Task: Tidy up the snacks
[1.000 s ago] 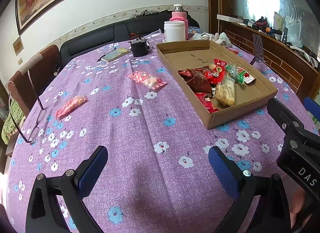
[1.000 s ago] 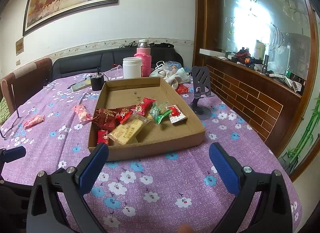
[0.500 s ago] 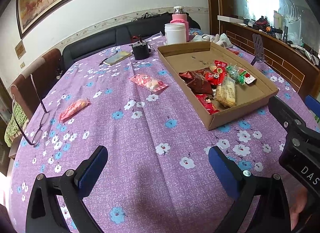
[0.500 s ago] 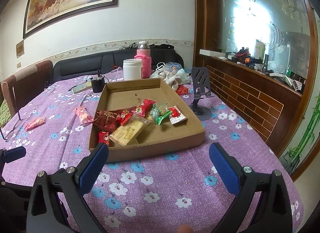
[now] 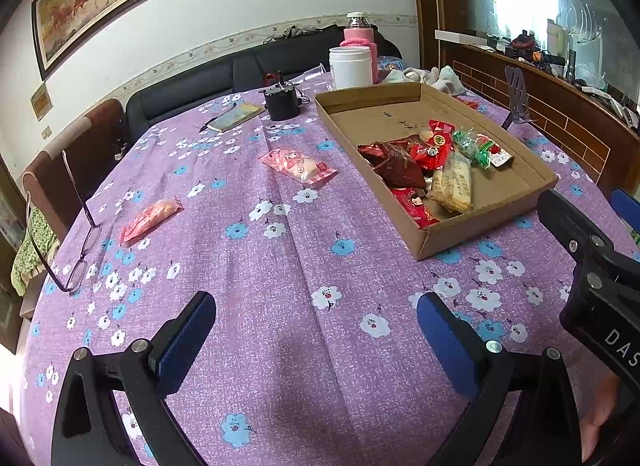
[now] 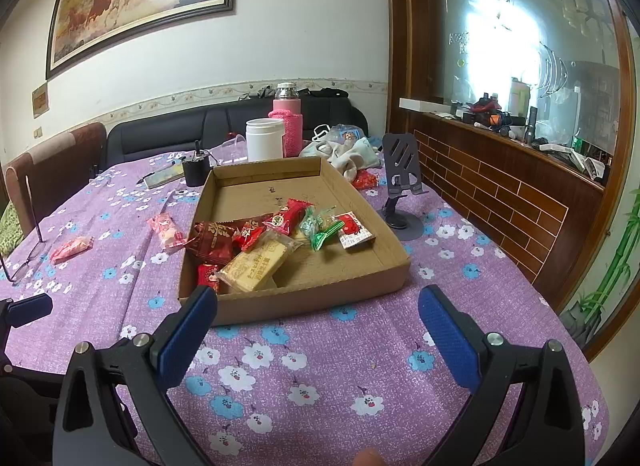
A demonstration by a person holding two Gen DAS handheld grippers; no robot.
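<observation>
- Left wrist view: the left gripper [image 5: 316, 330] is held spread and empty above the purple flowered tablecloth [image 5: 256, 266]; a pink wrapped snack [image 5: 298, 163] and an orange wrapped snack [image 5: 150, 217] are seen lying outside the shallow cardboard tray [image 5: 492, 221].
- Right wrist view: the right gripper [image 6: 318, 326] is held spread and empty before the tray [image 6: 304, 298], in which assorted wrapped snacks [image 6: 256, 262] are piled.

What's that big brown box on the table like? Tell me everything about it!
The cardboard tray is a shallow, open, plain brown box with low walls and no lid, lying flat on the purple flowered tablecloth. Small dark marks show on its bare floor at the far end. Wrapped snacks are piled at its near end: red, dark red, green and pale yellow packets. Neither gripper touches it.
</observation>
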